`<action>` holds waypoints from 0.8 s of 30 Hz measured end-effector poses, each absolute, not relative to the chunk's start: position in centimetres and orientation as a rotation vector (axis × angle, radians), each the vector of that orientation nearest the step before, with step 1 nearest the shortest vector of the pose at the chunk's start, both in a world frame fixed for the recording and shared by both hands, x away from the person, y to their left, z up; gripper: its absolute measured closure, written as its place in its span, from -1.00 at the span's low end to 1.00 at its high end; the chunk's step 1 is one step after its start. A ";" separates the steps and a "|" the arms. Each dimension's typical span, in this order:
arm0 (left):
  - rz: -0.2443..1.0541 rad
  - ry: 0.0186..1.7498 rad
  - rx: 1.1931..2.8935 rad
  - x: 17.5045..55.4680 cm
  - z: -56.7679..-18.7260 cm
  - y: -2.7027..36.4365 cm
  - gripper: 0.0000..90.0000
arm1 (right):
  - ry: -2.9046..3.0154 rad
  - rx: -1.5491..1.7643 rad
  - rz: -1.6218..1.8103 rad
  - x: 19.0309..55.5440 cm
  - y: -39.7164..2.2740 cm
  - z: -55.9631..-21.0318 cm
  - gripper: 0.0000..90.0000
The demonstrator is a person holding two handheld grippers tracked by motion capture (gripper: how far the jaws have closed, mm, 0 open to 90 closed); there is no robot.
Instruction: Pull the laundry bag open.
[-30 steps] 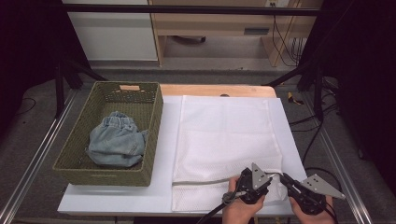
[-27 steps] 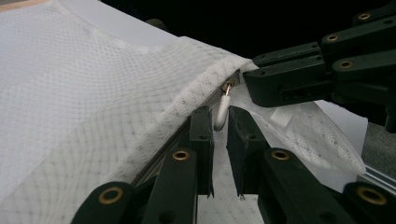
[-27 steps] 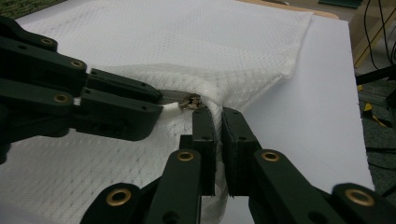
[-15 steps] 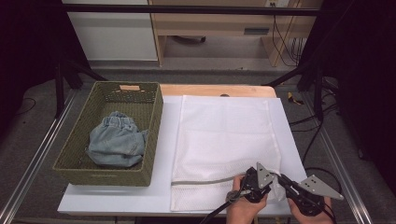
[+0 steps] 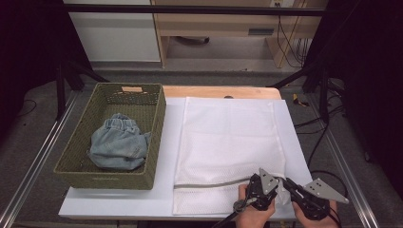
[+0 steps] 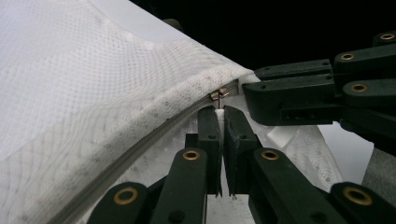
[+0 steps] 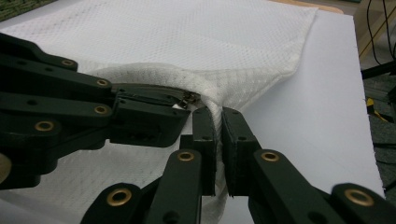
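Bag: white mesh bag (image 5: 233,147) lies flat on the white board (image 5: 119,206), just right of the basket (image 5: 157,137); its grey zipper (image 5: 209,185) runs across the near end.
Jeans: folded in the basket, well apart from both grippers (image 5: 119,147).
Left gripper: at the bag's near right corner (image 5: 256,192); its jaws have just been closing and now pinch the thin zipper pull (image 6: 219,94) hanging from the slider.
Right gripper: just beside the left (image 5: 287,183), jaws clamped on a fold of mesh at the corner (image 7: 218,121).
Step in hand: judged to be opening the zipper, slider at the right end of the track.
How to do it well: keep the right gripper fixed so the mesh stays taut; draw the pull along the line of the track, low and level, towards the basket side.
Risk: the pull is small and may slip; lifting would bunch the mesh and jam the slider.
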State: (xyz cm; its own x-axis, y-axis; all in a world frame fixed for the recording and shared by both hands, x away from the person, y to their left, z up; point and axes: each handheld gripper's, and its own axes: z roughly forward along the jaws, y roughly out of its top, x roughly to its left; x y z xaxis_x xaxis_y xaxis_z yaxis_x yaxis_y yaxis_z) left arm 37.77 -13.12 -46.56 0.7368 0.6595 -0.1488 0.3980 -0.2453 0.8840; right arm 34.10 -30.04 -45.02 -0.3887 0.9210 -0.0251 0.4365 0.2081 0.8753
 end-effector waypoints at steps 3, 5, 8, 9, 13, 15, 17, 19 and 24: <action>0.302 0.841 1.866 37.7 -46.6 -12.9 0.93 | 1.937 1.247 1.101 34.2 -29.8 -45.1 0.90; 0.300 0.859 1.855 37.6 -46.8 -12.8 0.93 | 1.939 1.252 1.094 34.1 -29.7 -45.0 0.90; 0.296 0.881 1.848 37.5 -47.1 -12.5 0.93 | 1.943 1.264 1.075 34.2 -29.7 -45.2 0.90; 0.306 0.885 1.856 37.5 -47.1 -12.3 0.93 | 1.945 1.272 1.071 34.2 -29.8 -45.2 0.90; 0.305 0.897 1.851 37.5 -47.1 -12.0 0.93 | 1.937 1.286 1.064 34.4 -29.9 -45.2 0.90; 0.281 0.913 1.834 37.5 -47.2 -11.8 0.93 | 1.940 1.286 1.064 34.4 -29.8 -45.2 0.90; 0.275 0.918 1.826 37.4 -47.3 -11.8 0.93 | 1.946 1.268 1.050 34.5 -29.8 -45.4 0.90; 0.271 0.918 1.824 37.4 -47.4 -11.9 0.93 | 1.946 1.281 1.051 34.5 -29.7 -45.4 0.90; 0.272 0.919 1.832 37.4 -47.5 -11.8 0.93 | 1.951 1.285 1.034 34.7 -29.8 -45.6 0.90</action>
